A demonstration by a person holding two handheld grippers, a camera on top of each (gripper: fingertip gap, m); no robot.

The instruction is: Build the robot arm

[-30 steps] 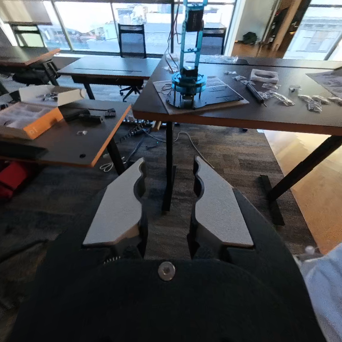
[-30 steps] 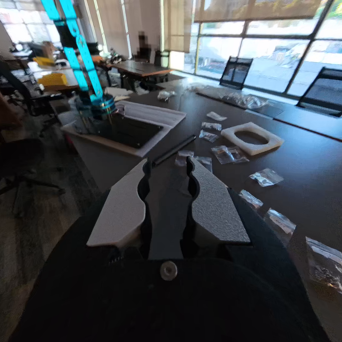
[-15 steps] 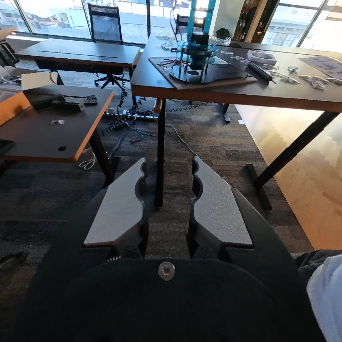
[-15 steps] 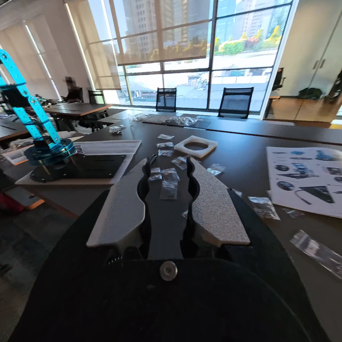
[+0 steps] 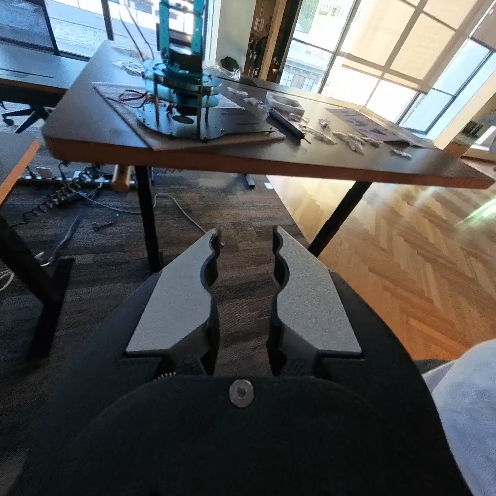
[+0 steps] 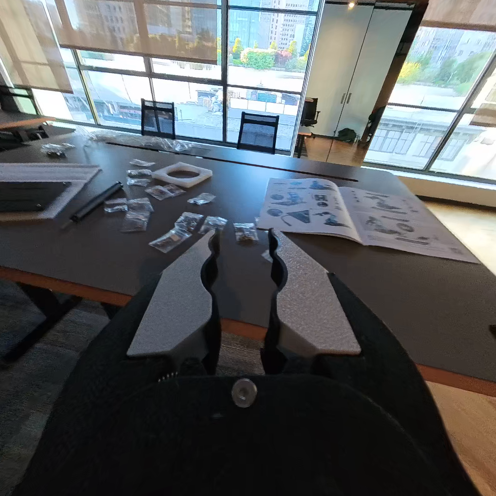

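Observation:
My left gripper [image 5: 245, 233] is open and empty, held low over the carpet in front of a dark table [image 5: 107, 128]. On that table stands a blue robot-arm kit [image 5: 179, 53] on a black base plate [image 5: 228, 120]. My right gripper [image 6: 243, 234] is open and empty, above the table's near edge [image 6: 80, 288]. Several small clear bags of parts [image 6: 185, 221] lie just beyond its fingertips. A black screwdriver [image 6: 94, 202] lies to the left, a white foam frame [image 6: 182, 175] farther back, and an open printed booklet [image 6: 357, 212] to the right.
Black table legs [image 5: 146, 217] stand ahead of the left gripper, with cables [image 5: 67, 193] on the carpet. Another desk's orange edge [image 5: 18, 166] is at the left. Wood floor [image 5: 402, 255] lies to the right. Two black chairs [image 6: 257, 134] stand behind the table by the windows. The left gripper's tips are roughly 65 centimetres from the right gripper's.
Both views have swung to the right. The left gripper has come closer to the table. The right gripper has pulled back toward the table's near edge; the booklet now shows fully. Both jaws stay open.

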